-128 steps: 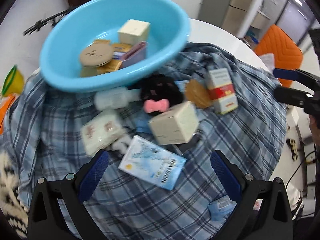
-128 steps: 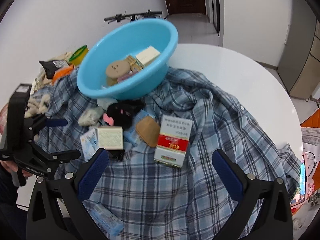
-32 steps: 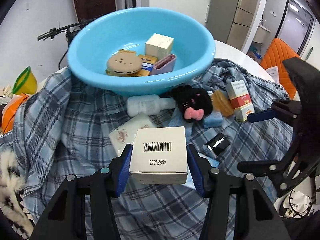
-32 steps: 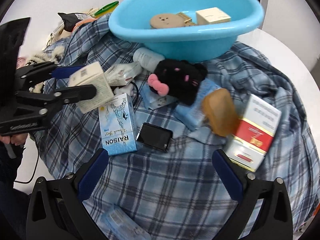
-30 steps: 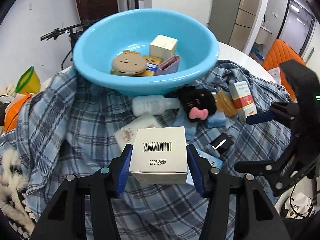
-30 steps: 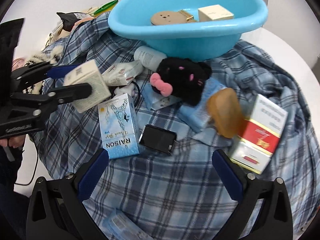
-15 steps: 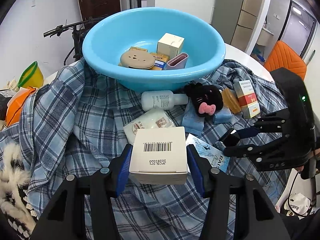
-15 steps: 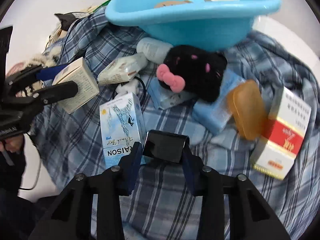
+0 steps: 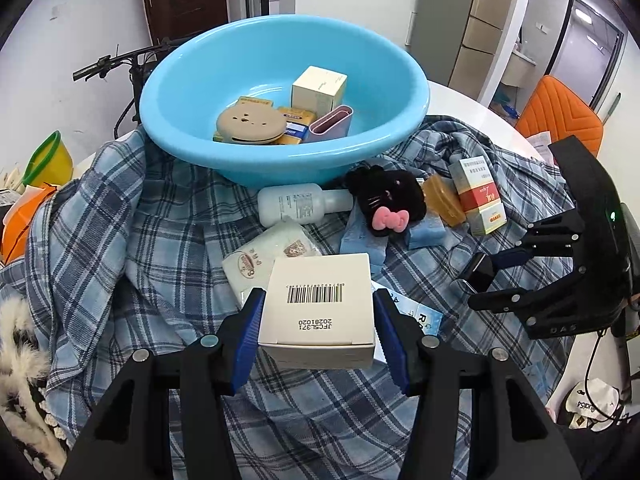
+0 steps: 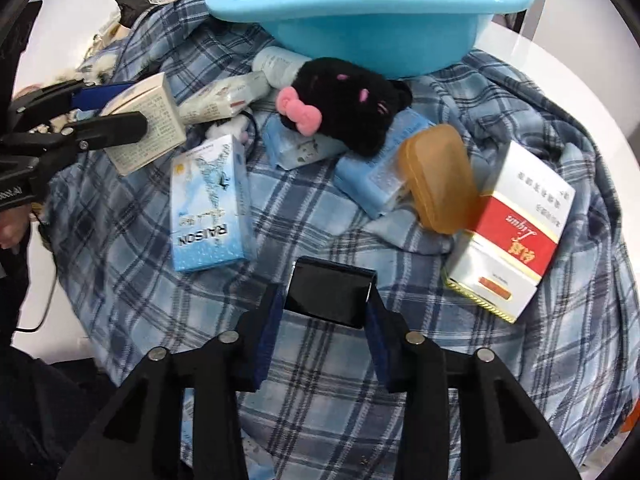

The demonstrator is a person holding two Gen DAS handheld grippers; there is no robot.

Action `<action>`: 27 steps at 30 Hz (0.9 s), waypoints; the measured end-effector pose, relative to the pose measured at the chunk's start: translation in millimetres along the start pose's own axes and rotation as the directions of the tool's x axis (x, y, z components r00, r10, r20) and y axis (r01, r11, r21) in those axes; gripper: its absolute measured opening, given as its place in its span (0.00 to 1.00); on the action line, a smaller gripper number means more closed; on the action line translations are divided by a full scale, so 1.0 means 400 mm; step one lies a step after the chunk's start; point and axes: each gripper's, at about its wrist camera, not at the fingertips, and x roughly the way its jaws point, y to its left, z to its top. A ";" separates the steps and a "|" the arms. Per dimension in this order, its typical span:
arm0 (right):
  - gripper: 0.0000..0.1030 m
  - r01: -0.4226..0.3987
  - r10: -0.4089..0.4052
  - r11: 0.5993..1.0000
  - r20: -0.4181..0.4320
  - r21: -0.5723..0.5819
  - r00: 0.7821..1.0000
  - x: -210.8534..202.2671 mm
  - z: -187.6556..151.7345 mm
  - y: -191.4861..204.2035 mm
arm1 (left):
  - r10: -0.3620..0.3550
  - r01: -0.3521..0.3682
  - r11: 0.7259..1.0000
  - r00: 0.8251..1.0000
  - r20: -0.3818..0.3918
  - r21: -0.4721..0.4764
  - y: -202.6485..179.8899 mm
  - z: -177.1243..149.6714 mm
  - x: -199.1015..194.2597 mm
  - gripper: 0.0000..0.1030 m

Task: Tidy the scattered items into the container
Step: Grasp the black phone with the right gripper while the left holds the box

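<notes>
Several boxes, bear-face case (image 9: 251,123) inside basin (image 9: 192,80).

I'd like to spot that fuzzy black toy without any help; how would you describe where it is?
Start at the big blue basin on the plaid cloth. Just in front of its rim, right of the white bottle lying on its side, sits the black plush toy. It is the only soft, furry thing there, with a pink bow; its neighbours are boxes and packets.

basin (image 10: 372,4) contents hidden (perhaps boxes), rim cropped
</notes>
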 end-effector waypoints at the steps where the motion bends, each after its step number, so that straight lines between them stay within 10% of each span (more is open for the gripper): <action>1: 0.57 0.035 -0.035 0.999 0.010 -0.002 0.999 0.001 0.000 0.003 | -0.001 0.001 1.000 1.000 -0.002 0.001 -0.002 0.001 0.001 0.55; 3: 0.80 0.103 -0.102 0.995 0.040 -0.018 0.994 0.002 0.002 0.020 | -0.003 0.003 1.000 1.000 -0.004 0.006 -0.007 0.001 0.002 0.55; 14: 0.80 0.072 -0.077 0.996 0.081 0.062 0.994 0.024 0.019 0.016 | -0.002 0.002 1.000 1.000 -0.013 0.011 -0.007 -0.002 0.001 0.55; 16: 0.64 0.041 -0.049 0.995 0.089 0.086 0.995 0.029 0.019 0.005 | -0.004 0.004 1.000 1.000 -0.018 0.015 -0.007 -0.003 0.002 0.55; 17: 0.37 0.024 -0.034 0.996 0.103 0.089 0.994 0.028 0.007 -0.001 | -0.005 0.005 1.000 1.000 -0.019 0.018 -0.008 -0.003 0.002 0.55; 27: 0.37 0.011 -0.017 0.998 0.110 0.061 0.994 -0.002 -0.007 -0.008 | -0.007 0.007 1.000 1.000 -0.016 0.019 -0.012 0.007 0.007 0.55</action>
